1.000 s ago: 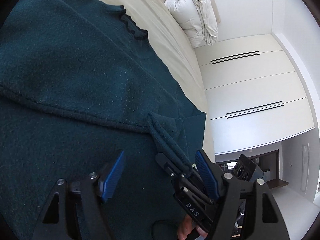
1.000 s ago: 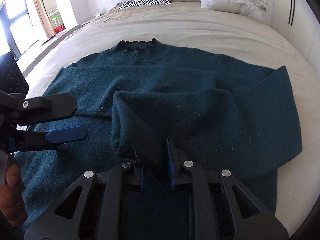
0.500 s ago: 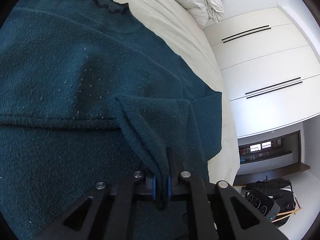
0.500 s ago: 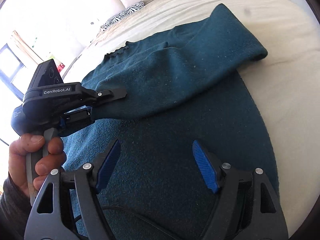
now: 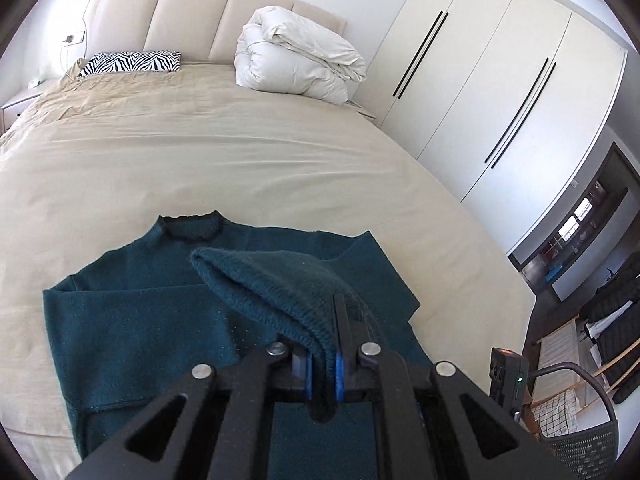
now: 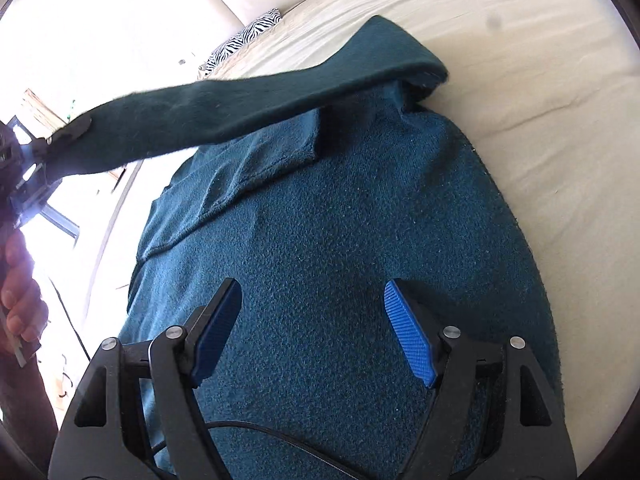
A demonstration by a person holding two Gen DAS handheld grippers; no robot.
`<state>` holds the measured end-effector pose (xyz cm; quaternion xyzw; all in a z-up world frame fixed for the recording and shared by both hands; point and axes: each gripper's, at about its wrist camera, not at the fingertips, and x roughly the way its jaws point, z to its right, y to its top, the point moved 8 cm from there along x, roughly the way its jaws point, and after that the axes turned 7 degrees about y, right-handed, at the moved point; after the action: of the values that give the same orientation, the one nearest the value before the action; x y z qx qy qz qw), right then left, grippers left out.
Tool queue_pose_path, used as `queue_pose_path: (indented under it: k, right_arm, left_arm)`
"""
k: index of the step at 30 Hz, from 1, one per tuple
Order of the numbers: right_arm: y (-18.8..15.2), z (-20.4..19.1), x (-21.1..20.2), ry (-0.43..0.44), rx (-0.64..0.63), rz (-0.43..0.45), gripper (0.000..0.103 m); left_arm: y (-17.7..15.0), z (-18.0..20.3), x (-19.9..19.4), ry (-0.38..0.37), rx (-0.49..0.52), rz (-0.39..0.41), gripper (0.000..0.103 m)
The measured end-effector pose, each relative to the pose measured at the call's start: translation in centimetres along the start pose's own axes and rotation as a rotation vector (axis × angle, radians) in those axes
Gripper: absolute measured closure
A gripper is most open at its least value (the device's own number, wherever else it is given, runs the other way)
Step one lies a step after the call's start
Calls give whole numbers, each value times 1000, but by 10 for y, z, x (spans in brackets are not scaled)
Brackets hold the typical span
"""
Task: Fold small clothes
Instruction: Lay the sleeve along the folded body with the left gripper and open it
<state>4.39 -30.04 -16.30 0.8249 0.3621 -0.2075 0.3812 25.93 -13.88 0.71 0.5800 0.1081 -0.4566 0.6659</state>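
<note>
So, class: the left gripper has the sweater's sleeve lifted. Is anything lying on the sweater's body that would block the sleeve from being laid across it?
Nothing visible does. The left gripper is shut on the sleeve, which hangs above the sweater's body. The body lies flat on the bed with nothing on it; the open right gripper hovers over its lower part.

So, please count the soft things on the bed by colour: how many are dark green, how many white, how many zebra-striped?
Dark green: 1, the sweater, its sleeve pinched in the left gripper
White: 1, the folded duvet
Zebra-striped: 1, the pillow
Total: 3
</note>
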Motion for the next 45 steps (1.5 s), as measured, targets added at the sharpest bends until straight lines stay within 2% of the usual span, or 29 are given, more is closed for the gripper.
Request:
queue_pose_path:
  k: [6,10,13,18,21,22,25,30,36,41,43,45]
  right_arm:
    - [32,2,1,149,172,47,29]
    - [43,13,-2,211,274,80,29]
    - [49,23,-1,229,332,92,29]
    - [66,34,-8,262,383,130,29]
    - [77,32,-6,314,403,122,29]
    - [79,32,-2,322,415,104,29]
    - [87,40,17,276,463,90,28]
    - [113,42,56,355,579,134,28]
    - [142,56,66,440,673,252,28]
    - [146,77,36,472,718,425,30]
    - [141,82,36,463,726,425,31]
    - [136,76,40,429,679,391,31]
  left_arm:
    - [-21,-89,15,84,-111,-72,95]
    - [-44,-139,29,147,-153,-126,95]
    - [-64,-160,43,149,-197,-170,95]
    - [-83,-169,57,151,-206,-178,94]
    - [-85,-174,58,136,-229,-161,94]
    - [-84,-173,57,132,-234,-155,94]
    - [-80,-171,53,126,-236,-132,94]
    - [-65,-165,48,118,-219,-96,94]
    - [-46,-156,51,106,-202,-68,94]
    - [-38,-144,67,82,-190,-69,93]
    - [-40,-140,76,91,-166,-81,93]
    - [-43,-141,82,97,-160,-96,93]
